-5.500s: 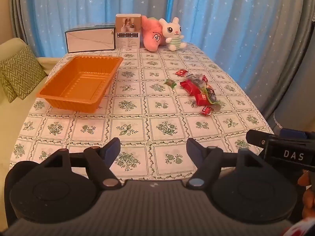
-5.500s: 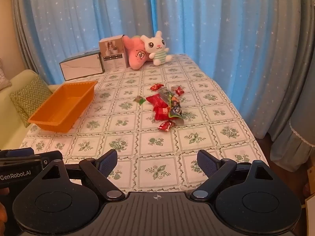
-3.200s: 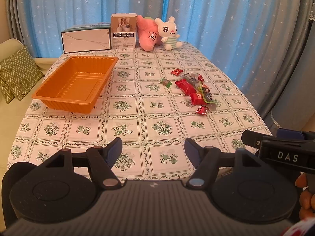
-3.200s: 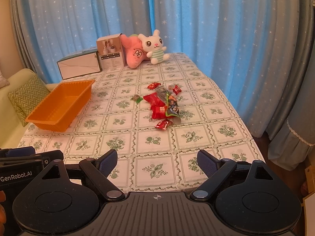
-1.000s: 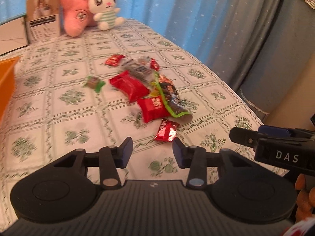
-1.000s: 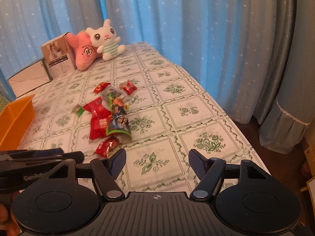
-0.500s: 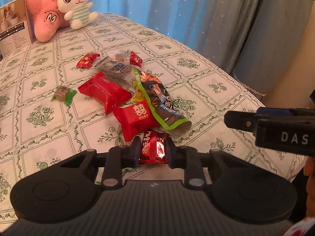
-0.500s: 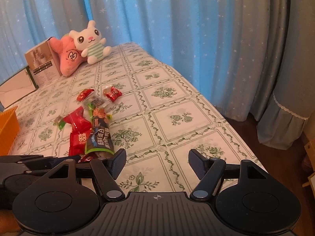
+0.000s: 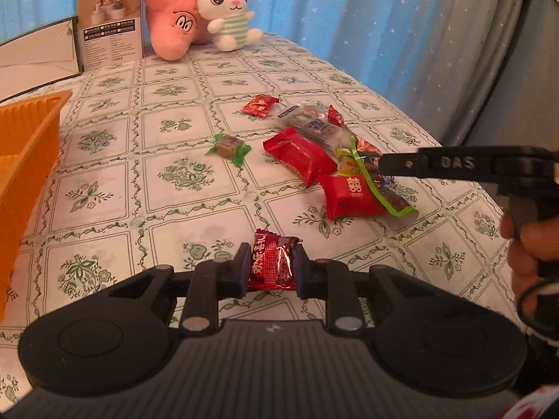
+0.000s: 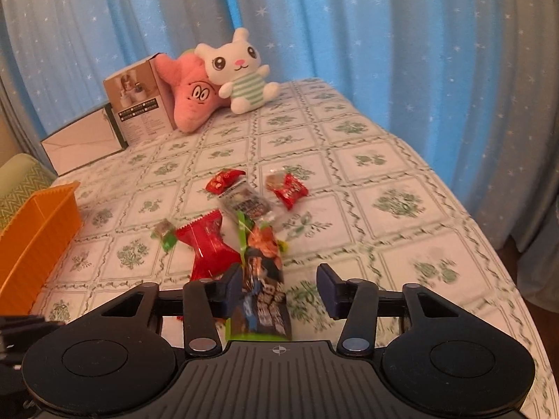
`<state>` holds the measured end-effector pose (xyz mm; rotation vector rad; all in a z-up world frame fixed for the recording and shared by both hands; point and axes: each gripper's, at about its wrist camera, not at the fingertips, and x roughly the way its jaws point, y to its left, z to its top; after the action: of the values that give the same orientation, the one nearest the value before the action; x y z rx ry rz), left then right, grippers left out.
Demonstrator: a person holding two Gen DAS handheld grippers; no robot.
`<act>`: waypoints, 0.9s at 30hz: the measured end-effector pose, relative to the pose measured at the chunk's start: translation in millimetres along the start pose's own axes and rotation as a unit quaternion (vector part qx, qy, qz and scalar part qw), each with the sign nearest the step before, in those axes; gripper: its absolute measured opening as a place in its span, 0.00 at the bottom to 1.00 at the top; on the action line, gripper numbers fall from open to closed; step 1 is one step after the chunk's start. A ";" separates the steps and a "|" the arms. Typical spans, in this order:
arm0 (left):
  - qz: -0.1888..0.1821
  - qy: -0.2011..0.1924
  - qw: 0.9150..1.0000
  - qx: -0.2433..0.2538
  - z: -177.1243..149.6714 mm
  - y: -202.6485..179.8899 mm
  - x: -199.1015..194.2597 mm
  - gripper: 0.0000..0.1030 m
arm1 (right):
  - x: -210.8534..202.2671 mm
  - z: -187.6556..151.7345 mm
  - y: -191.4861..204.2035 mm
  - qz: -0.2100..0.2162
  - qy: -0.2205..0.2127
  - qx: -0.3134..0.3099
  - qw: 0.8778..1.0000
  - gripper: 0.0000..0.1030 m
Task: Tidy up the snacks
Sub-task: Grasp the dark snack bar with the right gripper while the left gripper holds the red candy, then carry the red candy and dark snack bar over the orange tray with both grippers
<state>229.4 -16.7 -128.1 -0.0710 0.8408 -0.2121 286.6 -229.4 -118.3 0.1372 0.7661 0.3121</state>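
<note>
My left gripper (image 9: 270, 272) is shut on a small dark-red candy packet (image 9: 274, 262), held just above the tablecloth. Beyond it lies the snack pile: two red packets (image 9: 302, 155) (image 9: 349, 193), a green-wrapped candy (image 9: 229, 146), a small red candy (image 9: 260, 104) and a clear-wrapped bar (image 9: 311, 124). My right gripper (image 10: 279, 289) hangs over the near end of the pile with its jaws closing. A dark snack bar with a green edge (image 10: 263, 300) lies between them, against the left pad and apart from the right one. The orange tray (image 9: 28, 146) stands at the left.
A pink plush (image 9: 171, 31), a white rabbit plush (image 9: 227, 10) and two boxes (image 9: 111, 24) stand at the table's far end. Blue curtains hang behind and to the right, where the table edge (image 10: 489, 244) drops off. A hand (image 9: 531, 244) holds the right gripper.
The left jaws closed on the dark-red candy and drew it back from the pile. The right gripper moved forward over the pile and its jaws narrowed around the dark bar.
</note>
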 end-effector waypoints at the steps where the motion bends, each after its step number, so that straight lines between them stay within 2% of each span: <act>1: -0.001 0.000 1.000 -0.004 -0.9 0.7 -0.5 0.21 | 5.1 2.0 0.6 0.004 0.003 0.000 1.000 0.43; 4: -0.005 -0.001 1.000 -0.013 -3.2 2.1 -0.9 0.21 | 22.4 2.9 -4.3 0.017 0.029 0.012 0.999 0.35; 5: -0.006 -0.002 1.000 -0.014 -3.9 1.8 -1.0 0.21 | 24.9 2.5 -5.8 0.020 0.032 0.016 0.999 0.31; 8: -0.009 -0.003 1.000 -0.017 -6.5 0.5 -0.6 0.21 | 24.7 2.0 -6.7 0.023 0.029 0.023 0.999 0.27; 16: -0.007 -0.012 1.000 -0.019 -10.2 -2.6 -11.7 0.21 | -8.3 -3.8 0.5 -0.008 -0.014 0.002 1.000 0.27; 21: 0.002 -0.022 1.000 -0.020 -12.8 -0.6 -26.5 0.21 | -31.0 -11.2 3.6 -0.022 -0.023 0.000 0.999 0.27; 27: 0.014 -0.044 0.999 -0.026 -11.6 11.3 -59.3 0.21 | -58.7 -20.3 24.9 -0.011 -0.023 -0.004 1.000 0.27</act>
<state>184.1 7.3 -94.1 -0.1171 0.7593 -0.1585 227.0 -224.9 -88.3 0.1284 0.7202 0.2904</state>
